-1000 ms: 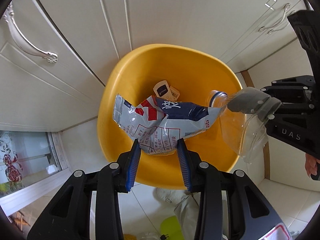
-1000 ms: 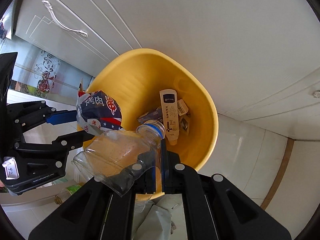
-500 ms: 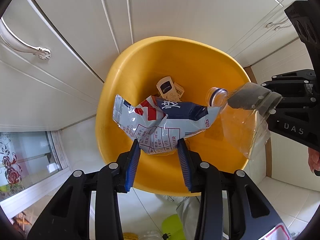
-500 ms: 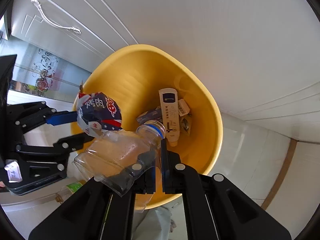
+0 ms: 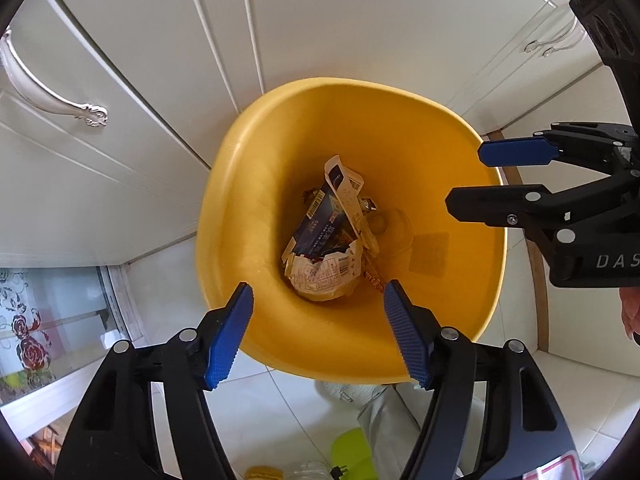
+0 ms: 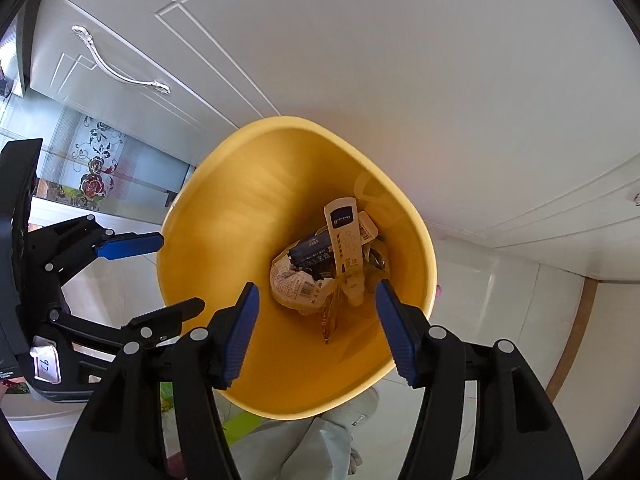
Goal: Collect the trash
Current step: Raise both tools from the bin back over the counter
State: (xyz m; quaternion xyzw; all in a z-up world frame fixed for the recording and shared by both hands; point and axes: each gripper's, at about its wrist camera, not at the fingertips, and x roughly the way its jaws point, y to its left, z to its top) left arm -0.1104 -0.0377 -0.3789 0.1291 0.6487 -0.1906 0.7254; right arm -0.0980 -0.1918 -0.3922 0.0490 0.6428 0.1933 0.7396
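A yellow bin (image 5: 240, 184) (image 6: 188, 216) stands on the floor below both grippers. At its bottom lie the crumpled snack bag (image 5: 324, 276) (image 6: 296, 284), a white tube (image 5: 344, 184) (image 6: 346, 240) and the clear plastic bottle (image 5: 394, 228), faint against the wall. My left gripper (image 5: 318, 336) (image 6: 180, 274) hangs over the near rim, jaws opening, nothing between the blue pads. My right gripper (image 6: 318, 332) (image 5: 468, 178) hovers over the bin's right side, jaws also opening and empty.
White cabinet doors with silver handles (image 5: 48, 92) (image 6: 120, 72) rise behind the bin. A glass door with a rose pattern (image 6: 96, 168) is at the left. On the tiled floor by the bin lie a pale bag (image 5: 384, 412) and a green item (image 5: 352, 452).
Both grippers have let go: the snack bag dropped from the left one and the clear bottle from the right one. Both now lie at the bottom of the bin, and the jaws stand apart.
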